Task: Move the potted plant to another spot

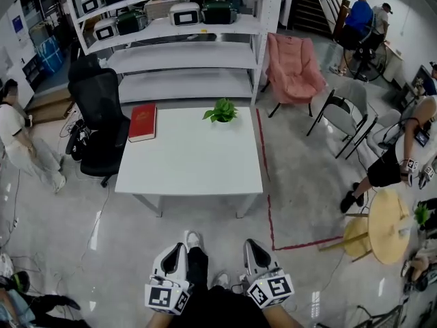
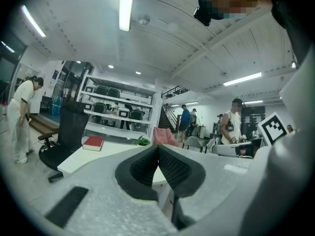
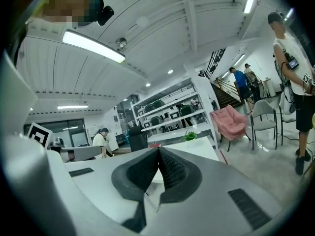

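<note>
A small green potted plant (image 1: 221, 111) stands at the far edge of a white table (image 1: 191, 162), right of centre. It also shows small and far in the left gripper view (image 2: 143, 141) and in the right gripper view (image 3: 190, 136). My left gripper (image 1: 175, 257) and right gripper (image 1: 256, 255) hang low near my body, well short of the table's near edge. Both are shut with their pads pressed together and nothing between them (image 2: 158, 149) (image 3: 158, 150).
A red book (image 1: 143, 121) lies at the table's far left corner. A black office chair (image 1: 101, 125) stands left of the table, white shelving (image 1: 174, 39) behind it, a pink chair (image 1: 293, 67) and grey chairs (image 1: 345, 111) to the right. Several people stand around. Red tape (image 1: 268, 203) marks the floor.
</note>
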The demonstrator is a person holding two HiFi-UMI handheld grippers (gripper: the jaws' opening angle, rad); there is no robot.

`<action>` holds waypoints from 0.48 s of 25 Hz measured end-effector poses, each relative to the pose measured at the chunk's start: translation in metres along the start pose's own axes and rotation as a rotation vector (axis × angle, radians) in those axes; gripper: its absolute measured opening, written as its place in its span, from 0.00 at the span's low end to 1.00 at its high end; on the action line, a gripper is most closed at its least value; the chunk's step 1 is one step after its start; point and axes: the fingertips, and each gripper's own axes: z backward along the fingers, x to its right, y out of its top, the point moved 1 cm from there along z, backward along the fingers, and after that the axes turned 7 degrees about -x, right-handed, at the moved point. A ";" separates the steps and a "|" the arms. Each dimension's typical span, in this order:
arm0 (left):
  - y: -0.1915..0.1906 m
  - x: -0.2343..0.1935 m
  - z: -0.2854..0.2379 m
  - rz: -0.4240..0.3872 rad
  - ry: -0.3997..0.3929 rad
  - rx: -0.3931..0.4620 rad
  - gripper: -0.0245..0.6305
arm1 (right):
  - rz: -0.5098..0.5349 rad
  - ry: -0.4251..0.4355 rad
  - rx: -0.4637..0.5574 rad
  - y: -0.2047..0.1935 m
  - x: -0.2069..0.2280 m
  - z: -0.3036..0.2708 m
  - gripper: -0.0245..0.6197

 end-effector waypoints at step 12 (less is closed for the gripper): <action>0.022 -0.036 -0.103 0.014 -0.085 0.005 0.06 | 0.021 0.000 -0.013 0.028 0.021 -0.091 0.05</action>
